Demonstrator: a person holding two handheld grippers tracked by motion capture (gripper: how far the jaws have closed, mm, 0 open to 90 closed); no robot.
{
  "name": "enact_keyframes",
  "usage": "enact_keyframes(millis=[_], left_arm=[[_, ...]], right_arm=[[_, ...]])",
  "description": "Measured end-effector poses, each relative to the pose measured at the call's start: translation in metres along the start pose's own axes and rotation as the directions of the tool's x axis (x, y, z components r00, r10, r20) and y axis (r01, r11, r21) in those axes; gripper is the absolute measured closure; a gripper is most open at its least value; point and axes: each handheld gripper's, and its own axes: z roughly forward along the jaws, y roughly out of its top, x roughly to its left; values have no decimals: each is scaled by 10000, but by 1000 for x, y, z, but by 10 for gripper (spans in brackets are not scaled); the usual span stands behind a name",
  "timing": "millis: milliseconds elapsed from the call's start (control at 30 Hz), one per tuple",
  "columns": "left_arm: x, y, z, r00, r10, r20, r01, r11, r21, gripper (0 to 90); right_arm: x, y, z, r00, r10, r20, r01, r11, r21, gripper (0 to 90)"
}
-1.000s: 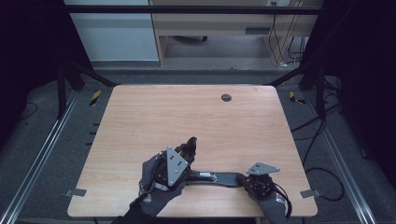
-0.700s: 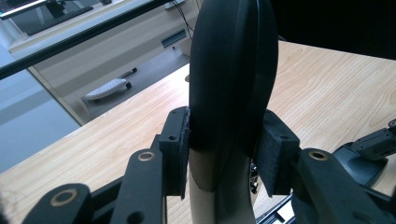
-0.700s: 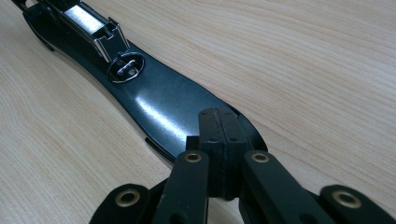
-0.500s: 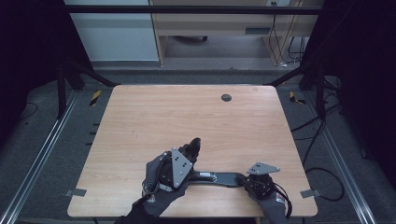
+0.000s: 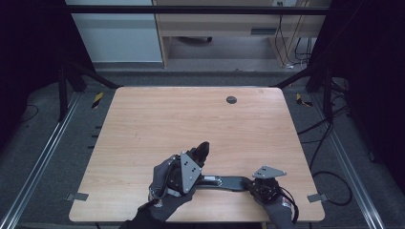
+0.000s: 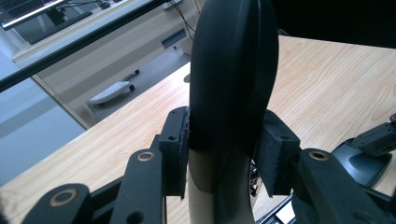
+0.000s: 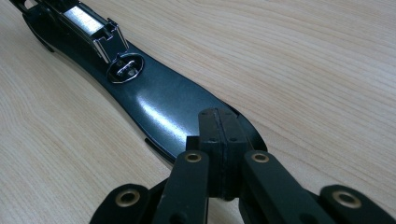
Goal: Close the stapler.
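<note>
A black stapler lies opened near the table's front edge. Its long base (image 5: 224, 182) (image 7: 163, 102) rests flat on the wood, with a metal magazine (image 7: 88, 23) at the far end. The stapler's top arm (image 5: 202, 149) (image 6: 229, 84), black with a pale underside, stands raised. My left gripper (image 5: 197, 157) (image 6: 229, 149) is shut on it, a pad on each side. My right gripper (image 5: 253, 185) (image 7: 219, 140) is shut, and its closed tips press down on the rounded near end of the base.
The wooden table (image 5: 191, 119) has a round dark grommet hole (image 5: 231, 99) near its far edge. Metal rails run along both sides on the floor, and cables (image 5: 329, 186) lie to the right. A desk (image 5: 215, 28) stands beyond the table.
My left gripper has drifted slightly to the right with the stapler's top arm in it. The right gripper and the base have stayed still.
</note>
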Motion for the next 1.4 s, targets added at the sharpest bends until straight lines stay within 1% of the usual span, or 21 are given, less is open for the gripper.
enact_keyframes(millis=[67,100,200,267,367,400,433,500,600,867,1000,1133,1400], left_arm=[[-1,0,1,10000,47,18,-48,10000,14,584],[-1,0,1,10000,47,18,-48,10000,14,583],[-4,1,2,9999,131,-1,-131,9999,21,582],[-5,2,3,9998,187,75,-188,9998,32,579],[-12,3,8,9992,383,151,-384,9992,61,570],[-15,3,10,9988,461,182,-463,9989,80,567],[-15,3,10,9988,461,182,-463,9989,80,565],[-22,4,14,9975,679,202,-682,9976,116,562],[-25,4,16,9969,769,185,-771,9969,128,561],[-29,5,18,9960,880,170,-883,9960,159,558],[-30,5,19,9949,990,188,-994,9948,206,559],[-32,5,20,9941,1072,164,-1075,9940,209,558],[-38,5,24,9917,1276,144,-1279,9915,222,554]], right_arm=[[1,0,0,10000,71,26,-71,10000,16,900],[0,0,0,10000,-20,55,20,10000,15,900],[0,0,0,10000,3,96,-3,10000,35,900],[0,0,0,10000,50,84,-50,10000,44,900],[0,1,0,9999,116,53,-116,9999,37,900],[0,0,0,10000,51,74,-51,10000,21,900],[0,1,0,9999,102,60,-102,9999,57,900],[0,0,0,10000,45,70,-45,10000,21,900],[0,0,0,10000,34,67,-34,10000,17,900],[0,0,0,9999,116,40,-116,9999,15,900],[-1,0,0,10000,21,82,-21,10000,-29,900],[-1,0,0,9999,163,16,-162,9999,-37,900],[-1,0,0,9999,159,17,-159,9999,-28,900]])
